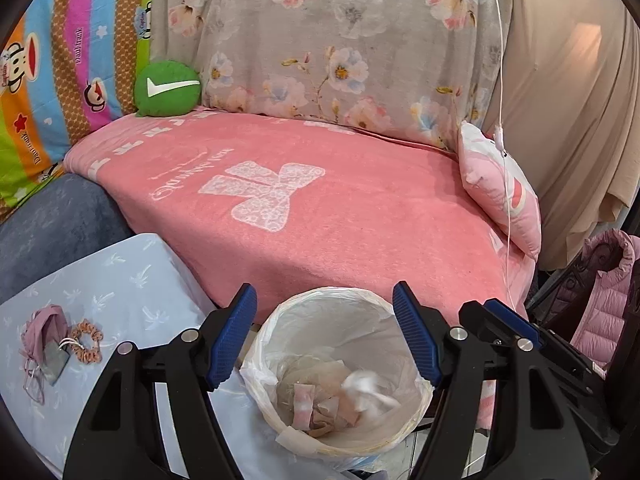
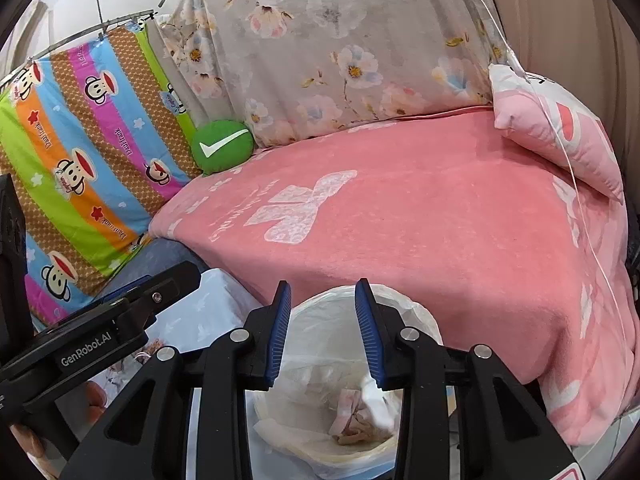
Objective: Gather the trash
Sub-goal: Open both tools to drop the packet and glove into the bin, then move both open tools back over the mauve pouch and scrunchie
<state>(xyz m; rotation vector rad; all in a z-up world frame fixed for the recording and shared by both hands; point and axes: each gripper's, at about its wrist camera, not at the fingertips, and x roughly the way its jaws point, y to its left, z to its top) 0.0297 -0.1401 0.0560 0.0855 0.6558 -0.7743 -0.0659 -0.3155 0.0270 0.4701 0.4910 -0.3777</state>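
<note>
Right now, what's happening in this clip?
A person holds both grippers over a round white bin lined with a plastic bag, which stands in front of a sofa under a pink blanket. The left gripper and right gripper are both open and empty. Crumpled paper and wrappers lie in the bin, including a blurred white wad. A pink face mask and an orange hair tie lie on the pale blue cloth.

fuzzy pink blanket (image 1: 328,216), crinkly plastic liner (image 1: 344,332)
</note>
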